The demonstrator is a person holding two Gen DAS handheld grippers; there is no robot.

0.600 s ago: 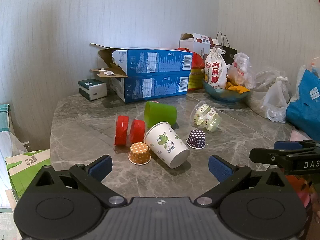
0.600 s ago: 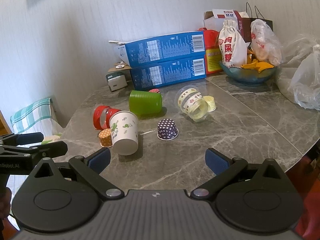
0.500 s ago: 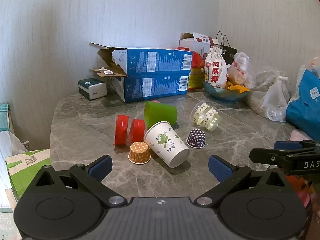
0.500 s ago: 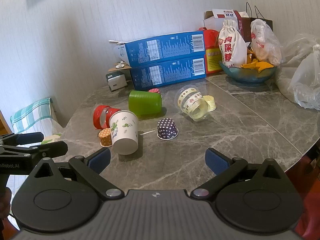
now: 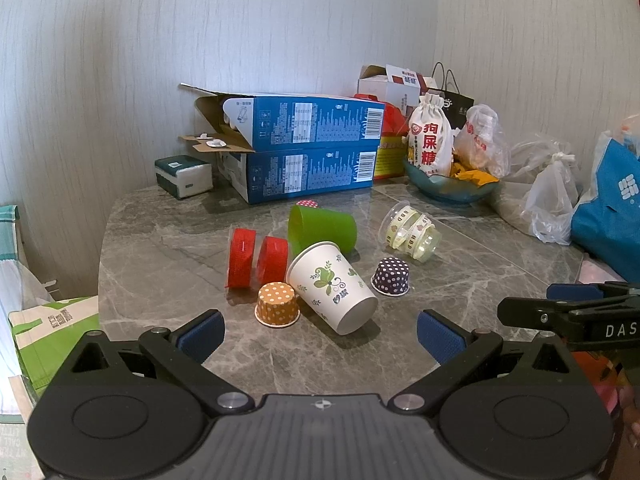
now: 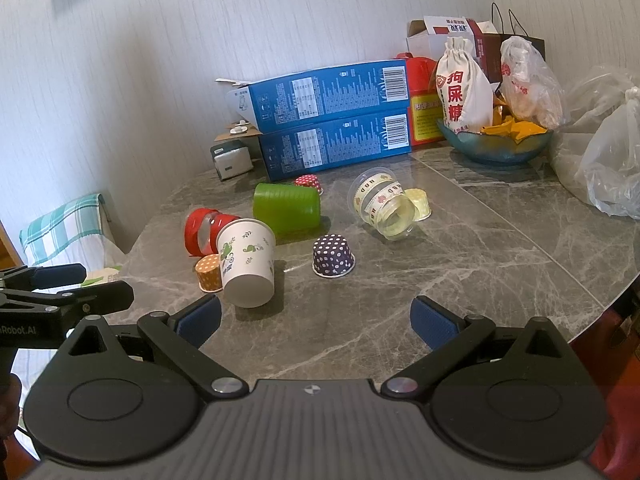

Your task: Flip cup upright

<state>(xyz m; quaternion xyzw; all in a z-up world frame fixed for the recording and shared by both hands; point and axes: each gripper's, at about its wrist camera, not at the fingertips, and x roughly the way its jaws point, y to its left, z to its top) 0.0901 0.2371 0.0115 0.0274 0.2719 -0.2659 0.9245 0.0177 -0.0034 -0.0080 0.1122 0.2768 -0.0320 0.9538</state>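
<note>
On table (image 5: 460, 280): 4 cups (image 5: 331, 286) on sides, 4 cupcake liners (image 5: 277, 304).

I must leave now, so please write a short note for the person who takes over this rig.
Left gripper: open, empty, short of the cups.
Right gripper: open, empty, also held back.
Paper cup, green cup and clear cup lie on their sides on the table.
Done: nothing, no cup is upright.
Left: grasp a cup, probably the paper one, nearest, and stand it up.
</note>
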